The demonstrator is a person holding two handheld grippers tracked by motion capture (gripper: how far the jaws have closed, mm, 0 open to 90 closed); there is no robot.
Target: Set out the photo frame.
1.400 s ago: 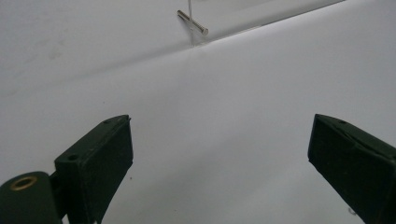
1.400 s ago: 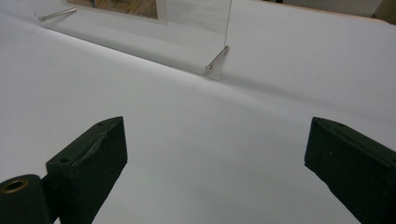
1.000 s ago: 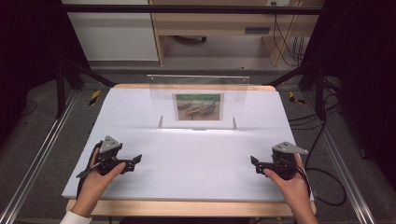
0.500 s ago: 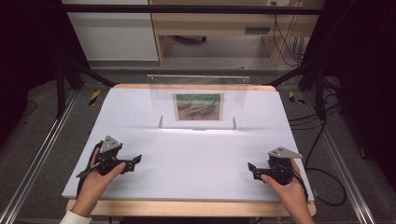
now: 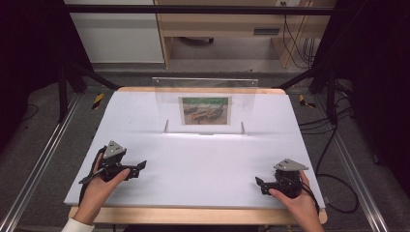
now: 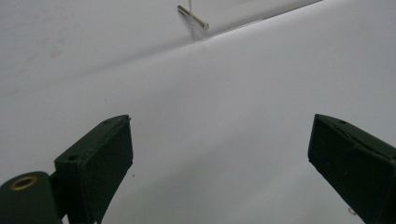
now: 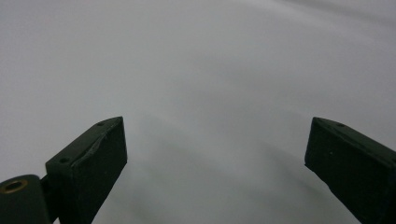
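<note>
Resting near the table's [image 5: 203, 215] front edge, both tongs [image 5: 140, 166] [image 5: 258, 183] gape, seemingly empty.

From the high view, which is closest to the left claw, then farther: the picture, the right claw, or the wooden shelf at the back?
1. Picture, mid-table, inside the clear stand.
2. Right claw, near right corner.
3. Wooden shelf, on the floor beyond the table.

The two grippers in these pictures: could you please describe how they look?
The left gripper and right gripper are black, each with two blocky jaws, a grey three-cornered plate on top and a trailing black cable. A brass-coloured eyelet shows beside one jaw. A white cuff covers the person's left wrist.
</note>
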